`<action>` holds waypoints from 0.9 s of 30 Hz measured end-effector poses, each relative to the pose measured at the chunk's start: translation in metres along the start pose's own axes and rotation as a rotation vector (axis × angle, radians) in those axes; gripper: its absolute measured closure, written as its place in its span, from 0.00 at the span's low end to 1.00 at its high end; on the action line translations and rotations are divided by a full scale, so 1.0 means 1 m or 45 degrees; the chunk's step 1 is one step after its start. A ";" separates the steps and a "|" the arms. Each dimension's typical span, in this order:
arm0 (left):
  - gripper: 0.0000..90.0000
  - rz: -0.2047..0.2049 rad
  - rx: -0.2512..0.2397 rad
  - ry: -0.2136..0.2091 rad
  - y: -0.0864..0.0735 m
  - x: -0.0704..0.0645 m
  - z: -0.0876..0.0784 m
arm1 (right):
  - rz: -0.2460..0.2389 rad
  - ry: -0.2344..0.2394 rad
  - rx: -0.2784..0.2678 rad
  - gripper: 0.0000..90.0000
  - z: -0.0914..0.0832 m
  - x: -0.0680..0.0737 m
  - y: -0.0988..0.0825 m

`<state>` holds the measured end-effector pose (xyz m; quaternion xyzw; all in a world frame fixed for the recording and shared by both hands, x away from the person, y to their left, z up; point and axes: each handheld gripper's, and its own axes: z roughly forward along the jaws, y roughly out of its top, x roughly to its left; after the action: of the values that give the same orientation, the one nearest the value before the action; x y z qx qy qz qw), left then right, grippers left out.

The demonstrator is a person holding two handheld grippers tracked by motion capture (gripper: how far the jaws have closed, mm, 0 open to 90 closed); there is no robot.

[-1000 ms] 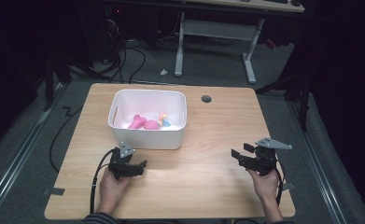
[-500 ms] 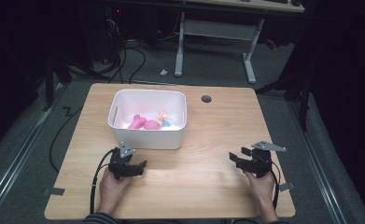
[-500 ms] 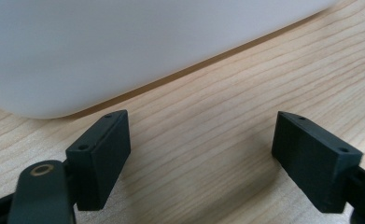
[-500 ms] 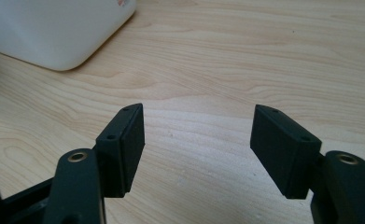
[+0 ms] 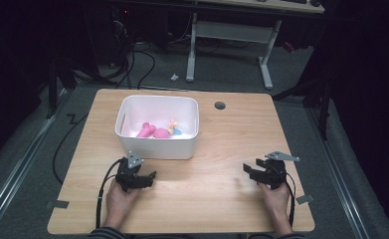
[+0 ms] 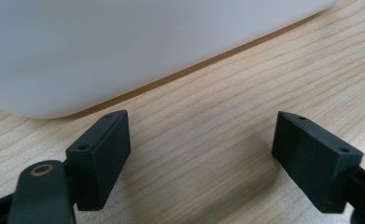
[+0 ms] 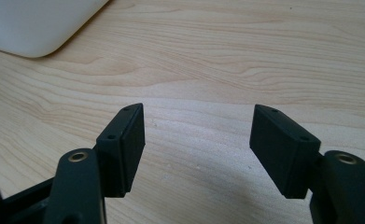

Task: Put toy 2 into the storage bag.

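While held low over the wooden table (image 5: 222, 144), left gripper (image 5: 143, 179) and right gripper (image 5: 250, 172) are spread wide, empty; pink toys (image 5: 152, 131) are contained in the white bin (image 5: 157, 148), just beyond the left gripper.

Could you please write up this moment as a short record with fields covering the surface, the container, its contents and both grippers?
surface: light wooden table with a dark round grommet hole near its far edge
container: white rectangular plastic bin, upright, on the table's left half
contents: pink toy pieces and a small orange and blue piece; shapes too small to tell
left hand-held gripper: open, empty, low over the table just in front of the bin
right hand-held gripper: open, empty, over bare wood at the right
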<state>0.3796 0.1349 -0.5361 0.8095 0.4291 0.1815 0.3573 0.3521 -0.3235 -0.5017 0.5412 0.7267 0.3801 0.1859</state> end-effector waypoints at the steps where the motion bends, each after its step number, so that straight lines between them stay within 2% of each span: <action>1: 0.22 0.000 0.000 0.000 0.000 0.000 0.000 | 0.004 -0.003 0.001 0.40 0.001 0.000 -0.001; 12: 0.22 0.000 0.000 0.000 0.000 0.000 0.000 | 0.012 -0.049 0.044 0.40 0.015 -0.005 -0.006; 21: 0.22 0.001 0.001 0.000 0.000 0.000 0.000 | -0.032 -0.094 0.092 0.40 0.026 -0.004 -0.008; 27: 0.22 0.001 0.001 0.001 0.000 0.000 0.000 | -0.083 -0.131 0.083 0.37 0.030 0.000 -0.010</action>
<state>0.3796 0.1349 -0.5361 0.8098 0.4289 0.1816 0.3568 0.3662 -0.3145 -0.5281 0.5419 0.7454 0.3215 0.2176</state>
